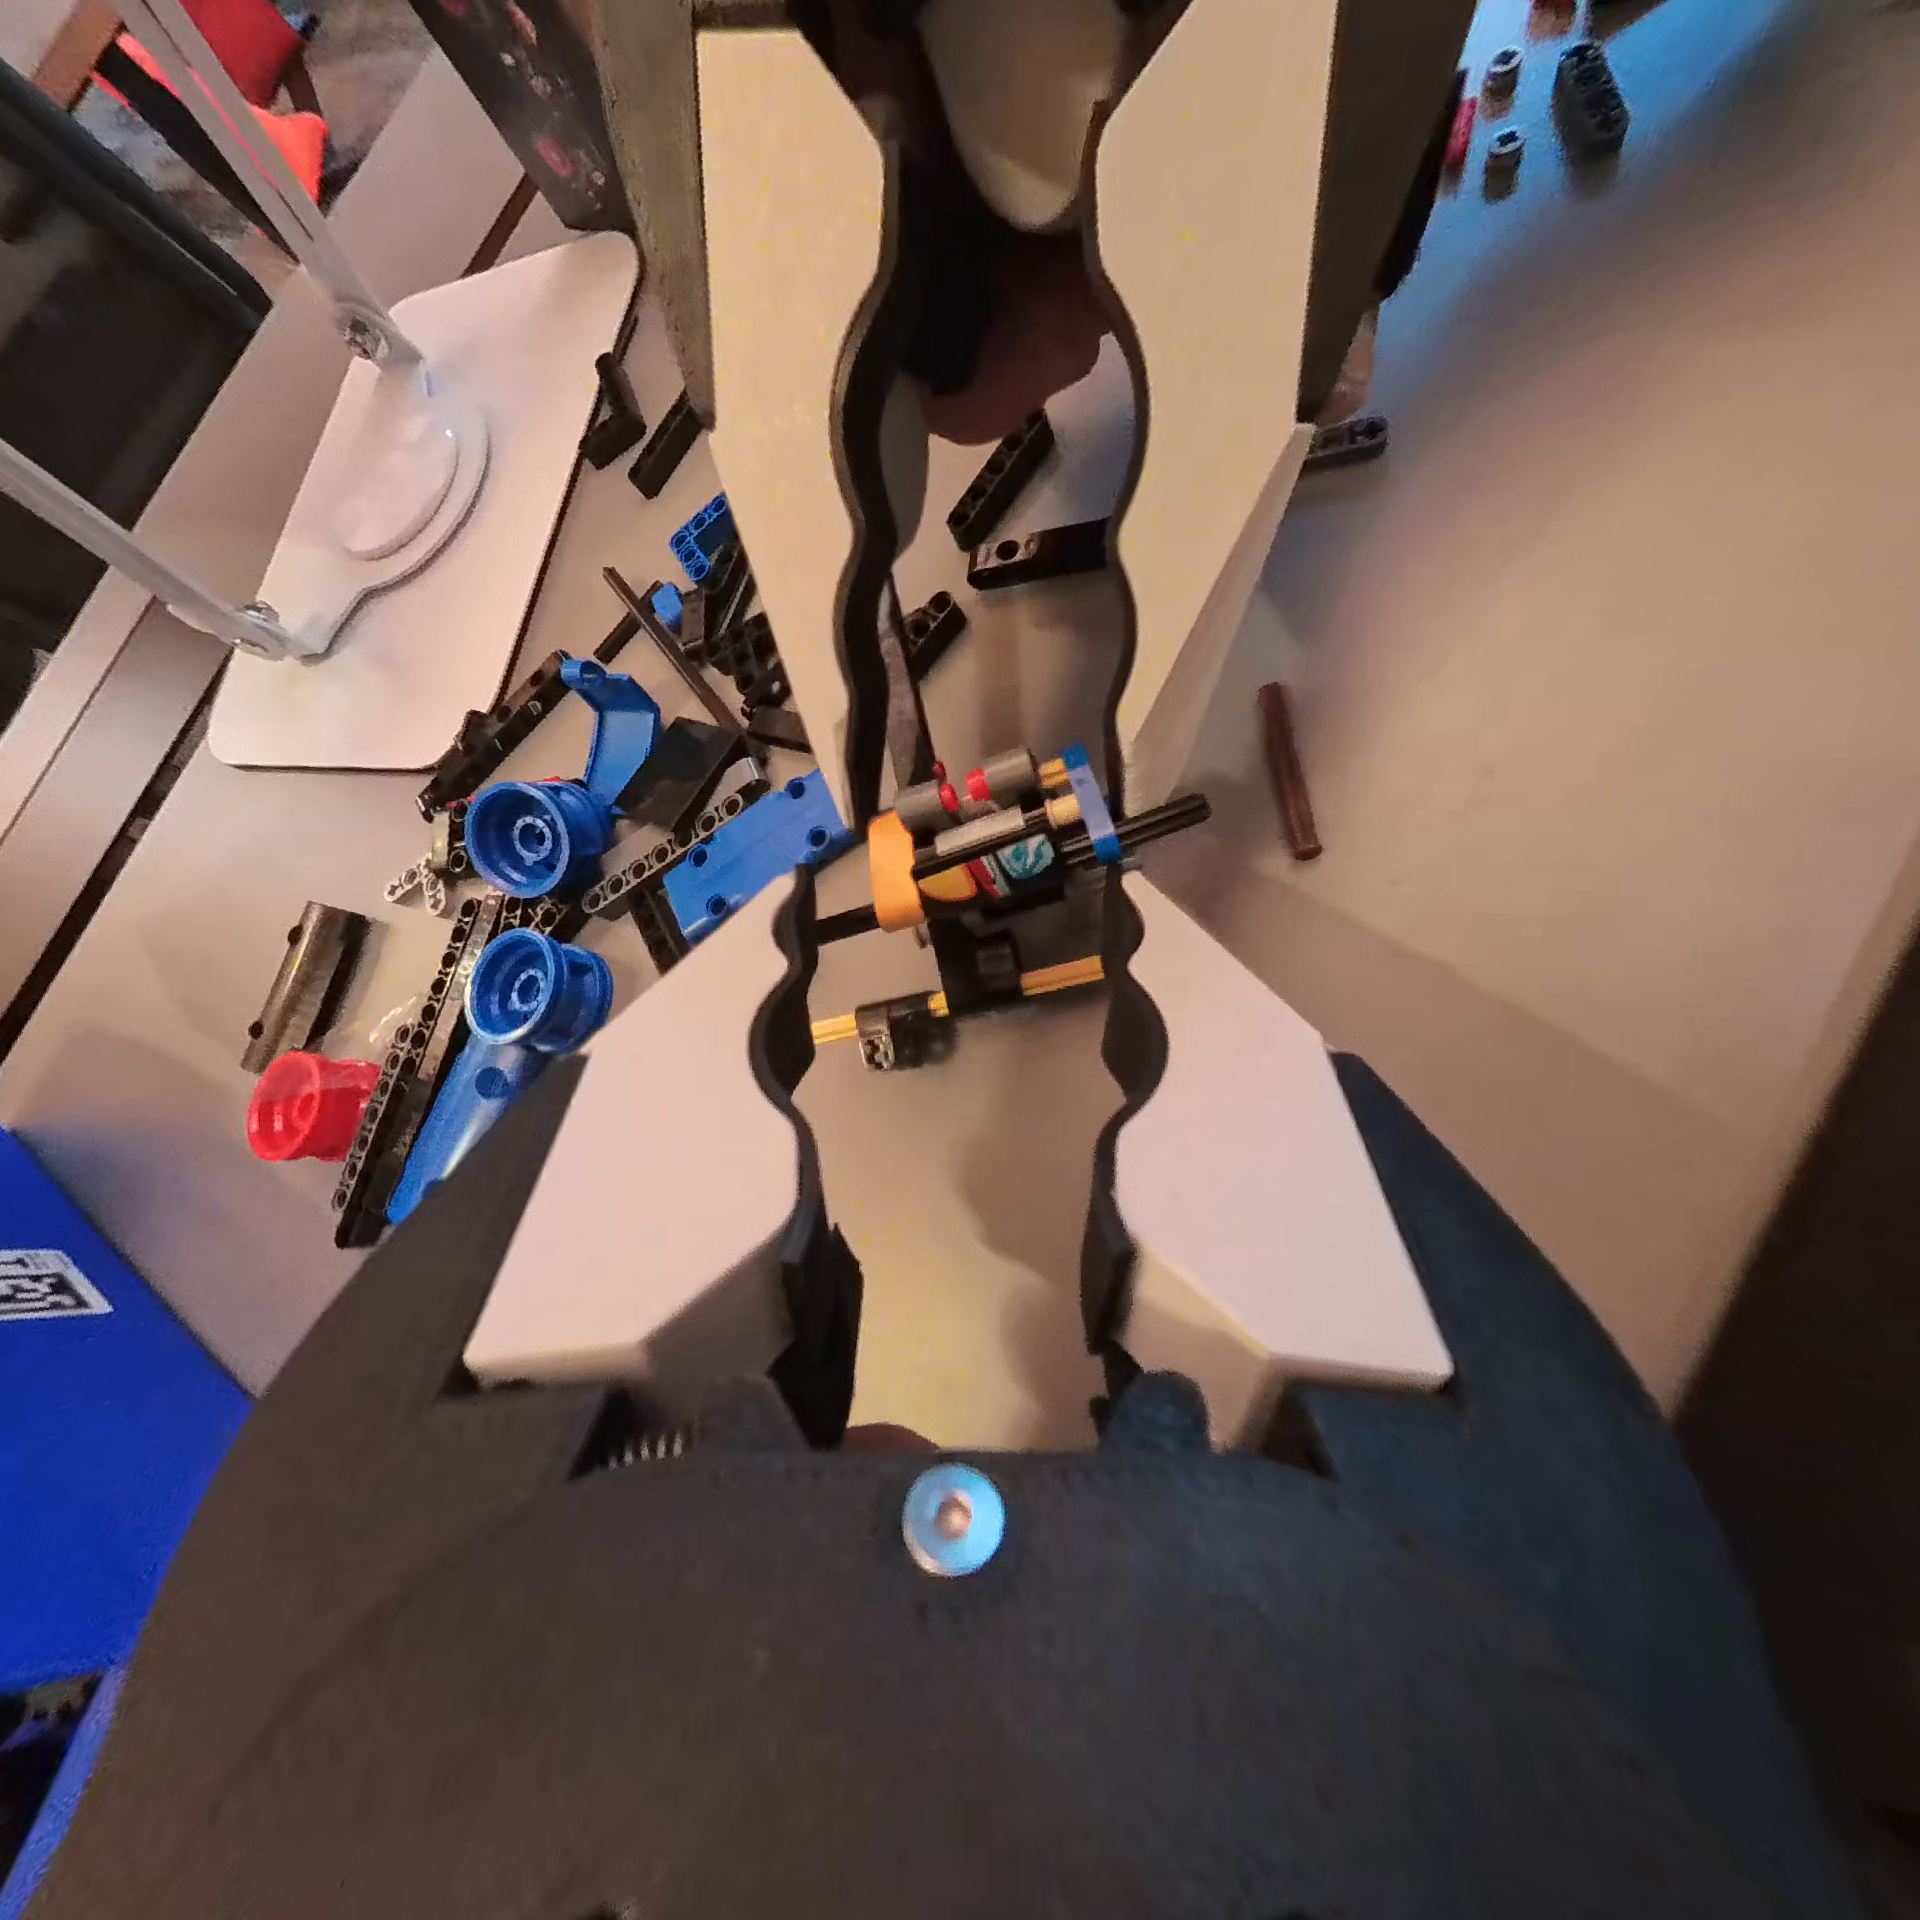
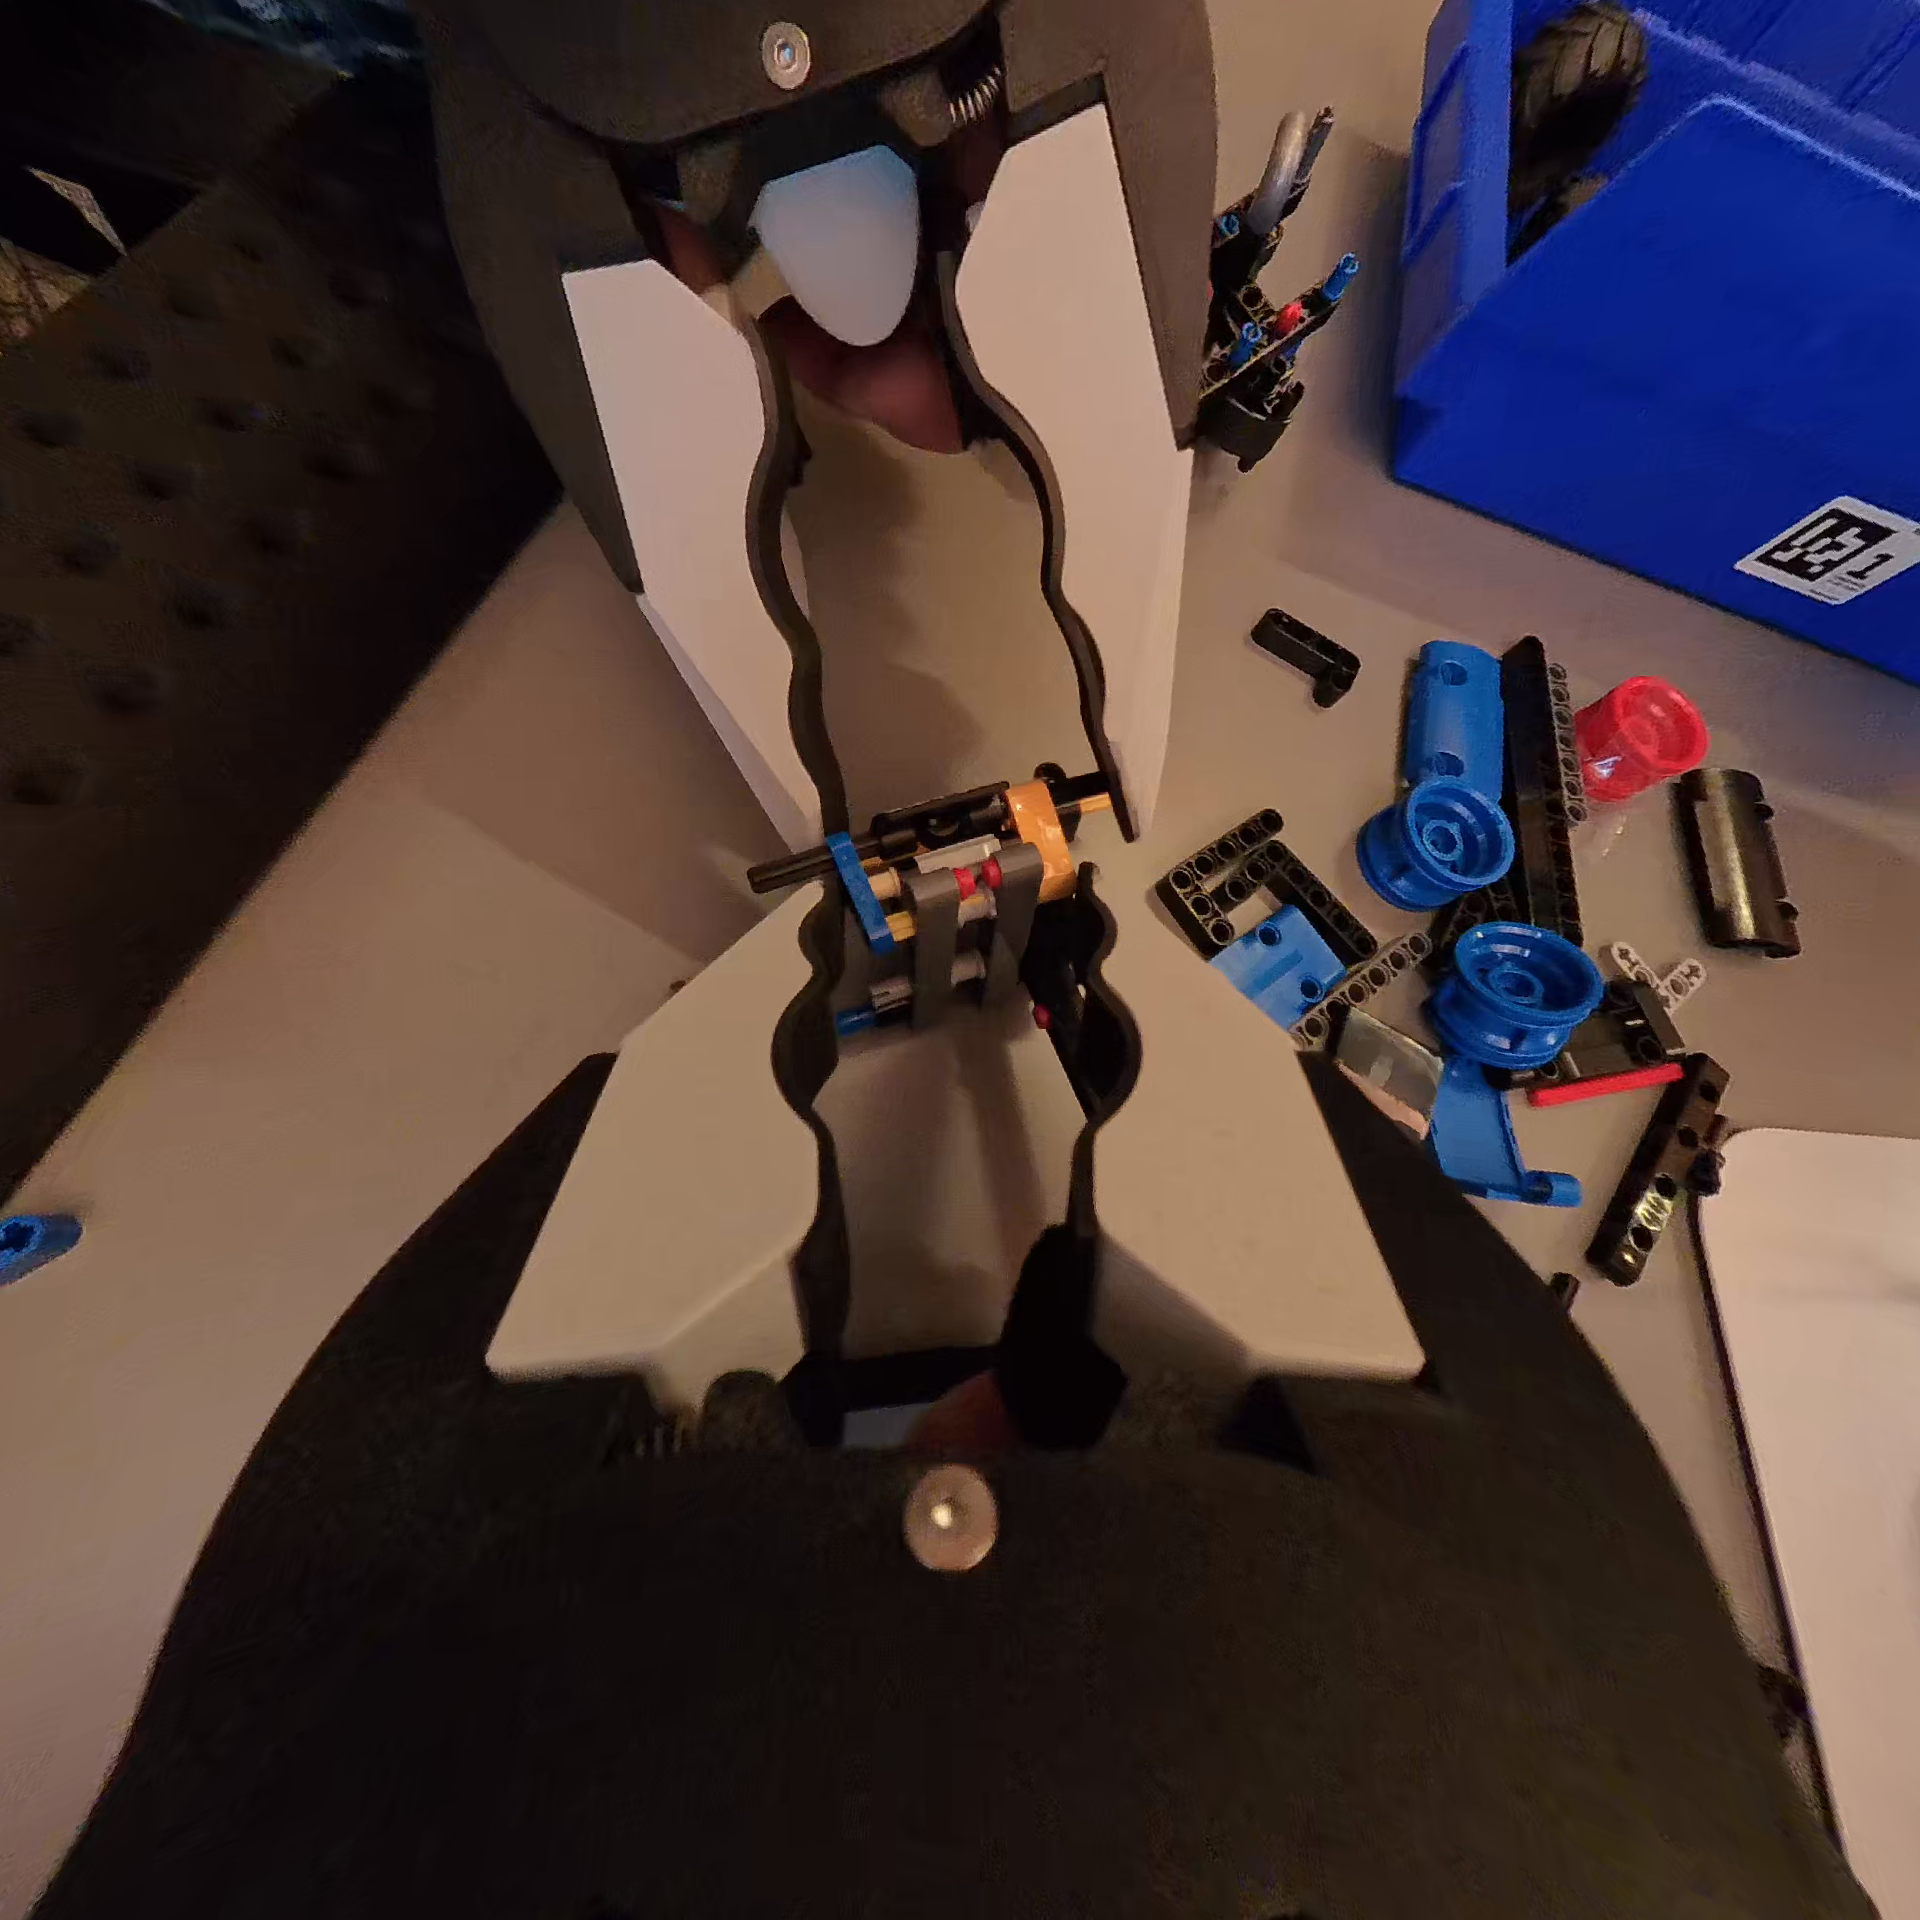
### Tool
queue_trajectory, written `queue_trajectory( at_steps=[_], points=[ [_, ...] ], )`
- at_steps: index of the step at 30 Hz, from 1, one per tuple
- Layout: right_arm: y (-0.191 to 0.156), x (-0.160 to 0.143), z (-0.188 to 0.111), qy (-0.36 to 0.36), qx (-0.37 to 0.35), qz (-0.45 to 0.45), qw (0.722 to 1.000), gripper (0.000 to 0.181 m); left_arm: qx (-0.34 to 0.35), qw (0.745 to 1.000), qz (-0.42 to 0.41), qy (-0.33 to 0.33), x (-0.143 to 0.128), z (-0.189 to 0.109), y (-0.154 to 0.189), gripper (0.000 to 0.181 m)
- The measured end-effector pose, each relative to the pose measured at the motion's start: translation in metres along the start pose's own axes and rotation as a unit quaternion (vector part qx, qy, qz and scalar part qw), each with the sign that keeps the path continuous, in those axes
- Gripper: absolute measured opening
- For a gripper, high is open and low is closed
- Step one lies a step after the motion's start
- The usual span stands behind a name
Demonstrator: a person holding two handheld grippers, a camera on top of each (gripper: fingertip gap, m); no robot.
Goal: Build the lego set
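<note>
A small lego assembly [image 1: 987, 894] with an orange piece, grey parts, a blue plate and black axles is held above the pale table [image 1: 1558, 675]. My left gripper [image 1: 961, 894] comes from below in the left wrist view and is shut on its black lower body. My right gripper [image 1: 992, 800] comes from the opposite side and closes on its grey upper part. In the right wrist view the assembly [image 2: 956, 904] sits between my right gripper's [image 2: 951, 914] fingertips, with the left gripper [image 2: 971, 821] facing it.
Loose parts lie beside the grippers: blue wheel rims [image 1: 525, 836] [image 2: 1439, 842], black beams [image 2: 1548, 779], a red piece [image 1: 301, 1107] [image 2: 1642, 738]. A brown axle [image 1: 1288, 769] lies alone. A blue bin [image 2: 1683, 343], a white lamp base [image 1: 416, 520] and another small assembly [image 2: 1262, 322] stand nearby. Both grippers' tips are roughly 25 centimetres from the white lamp base [image 1: 416, 520].
</note>
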State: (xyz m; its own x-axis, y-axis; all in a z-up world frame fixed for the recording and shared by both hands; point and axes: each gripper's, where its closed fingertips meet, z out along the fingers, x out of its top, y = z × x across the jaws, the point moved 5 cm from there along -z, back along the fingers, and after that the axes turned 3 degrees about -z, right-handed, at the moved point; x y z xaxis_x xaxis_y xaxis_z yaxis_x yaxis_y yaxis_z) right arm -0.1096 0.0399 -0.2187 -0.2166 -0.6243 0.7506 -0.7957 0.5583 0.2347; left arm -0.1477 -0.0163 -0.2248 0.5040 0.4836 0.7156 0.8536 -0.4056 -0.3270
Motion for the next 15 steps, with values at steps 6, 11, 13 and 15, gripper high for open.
queue_trajectory(
  at_steps=[6,11,13,15],
  points=[
    [0.0003,0.0004,0.0019,0.004,-0.002,0.001,1.0,0.04,-0.027,0.997,-0.057,0.033,0.002,-0.0112,0.0041,0.05],
    [0.0005,0.0006,0.0026,0.003,-0.001,0.002,1.0,0.04,-0.042,0.996,-0.071,0.038,0.0018,-0.0086,0.0039,0.043],
    [0.0007,0.0004,0.0024,0.003,-0.001,0.003,1.0,0.04,-0.05,0.995,-0.074,0.04,0.0019,-0.0081,0.0027,0.043],
    [0.0012,0.0002,0.0025,0.004,0.0,0.006,1.0,0.04,-0.056,0.995,-0.073,0.037,0.0018,-0.0078,0.0012,0.041]
  ],
)
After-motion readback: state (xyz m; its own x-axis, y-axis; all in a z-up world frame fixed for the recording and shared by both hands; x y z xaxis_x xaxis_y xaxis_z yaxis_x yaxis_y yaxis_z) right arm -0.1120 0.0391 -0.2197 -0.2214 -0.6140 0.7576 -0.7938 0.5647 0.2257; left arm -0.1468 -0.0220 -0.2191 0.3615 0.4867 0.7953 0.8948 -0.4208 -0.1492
